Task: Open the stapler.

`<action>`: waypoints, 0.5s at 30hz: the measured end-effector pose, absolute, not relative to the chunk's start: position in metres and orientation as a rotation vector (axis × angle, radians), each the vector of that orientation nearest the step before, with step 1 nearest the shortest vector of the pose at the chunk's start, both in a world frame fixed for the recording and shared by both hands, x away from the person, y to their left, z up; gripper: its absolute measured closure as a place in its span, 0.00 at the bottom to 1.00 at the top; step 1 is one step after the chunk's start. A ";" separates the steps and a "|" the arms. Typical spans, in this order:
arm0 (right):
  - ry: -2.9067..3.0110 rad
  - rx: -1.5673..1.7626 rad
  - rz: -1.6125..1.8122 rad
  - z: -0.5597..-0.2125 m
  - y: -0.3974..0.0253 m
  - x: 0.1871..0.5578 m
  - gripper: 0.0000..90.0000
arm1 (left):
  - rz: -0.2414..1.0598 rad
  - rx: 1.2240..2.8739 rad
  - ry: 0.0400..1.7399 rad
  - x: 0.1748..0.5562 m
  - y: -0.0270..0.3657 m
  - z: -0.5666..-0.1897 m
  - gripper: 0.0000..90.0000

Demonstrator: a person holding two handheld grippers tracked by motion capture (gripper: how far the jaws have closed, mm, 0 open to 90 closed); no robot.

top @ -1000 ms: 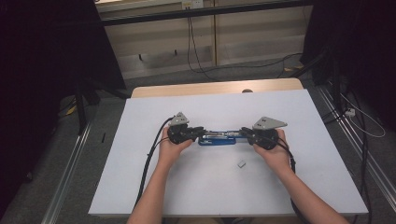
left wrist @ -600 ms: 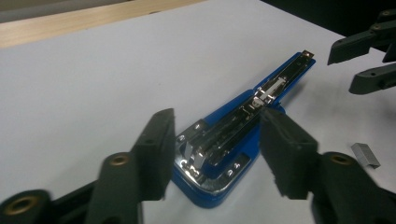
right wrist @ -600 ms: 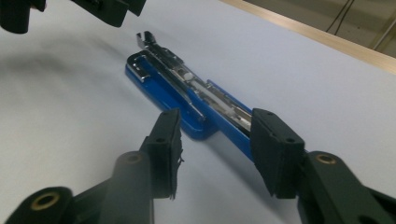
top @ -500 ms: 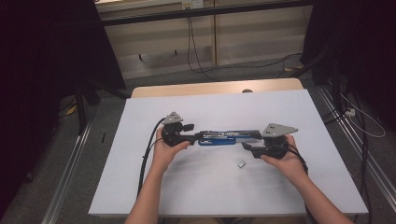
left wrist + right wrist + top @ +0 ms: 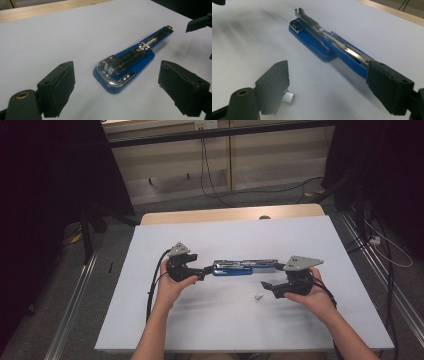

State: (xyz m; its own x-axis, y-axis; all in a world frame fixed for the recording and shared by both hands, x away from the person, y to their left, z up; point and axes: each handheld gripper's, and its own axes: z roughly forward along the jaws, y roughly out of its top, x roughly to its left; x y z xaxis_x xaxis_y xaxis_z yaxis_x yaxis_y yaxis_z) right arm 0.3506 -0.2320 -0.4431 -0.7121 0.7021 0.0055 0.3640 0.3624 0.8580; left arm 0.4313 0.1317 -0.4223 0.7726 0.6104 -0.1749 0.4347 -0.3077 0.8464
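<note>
opened blue stapler (image 5: 239, 267), both grippers open, apart

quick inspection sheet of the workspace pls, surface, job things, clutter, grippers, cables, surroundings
surface: white table top, wooden strip along the far edge.
job's things: blue stapler lies opened out flat mid-table, metal magazine up; small block of staples lies apart from it, on the near side.
clutter: nothing seen.
grippers: left gripper open, jaws either side of the stapler's wide end, not touching; right gripper open, holding nothing, near the staples.
cables: black cable trails from the left gripper over the near edge; more cables on the floor behind.
surroundings: wood panels behind the table, metal rails on the floor at both sides.
</note>
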 end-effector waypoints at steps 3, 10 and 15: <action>2.285 0.935 1.284 -0.446 -0.230 0.351 0.17 | 0.226 1.957 0.794 0.430 0.134 -0.422 0.15; 2.350 0.914 1.291 -0.450 -0.229 0.351 0.10 | 0.227 1.956 0.802 0.430 0.137 -0.423 0.15; 2.425 0.854 1.278 -0.453 -0.225 0.350 0.18 | 0.235 1.945 0.804 0.430 0.140 -0.421 0.14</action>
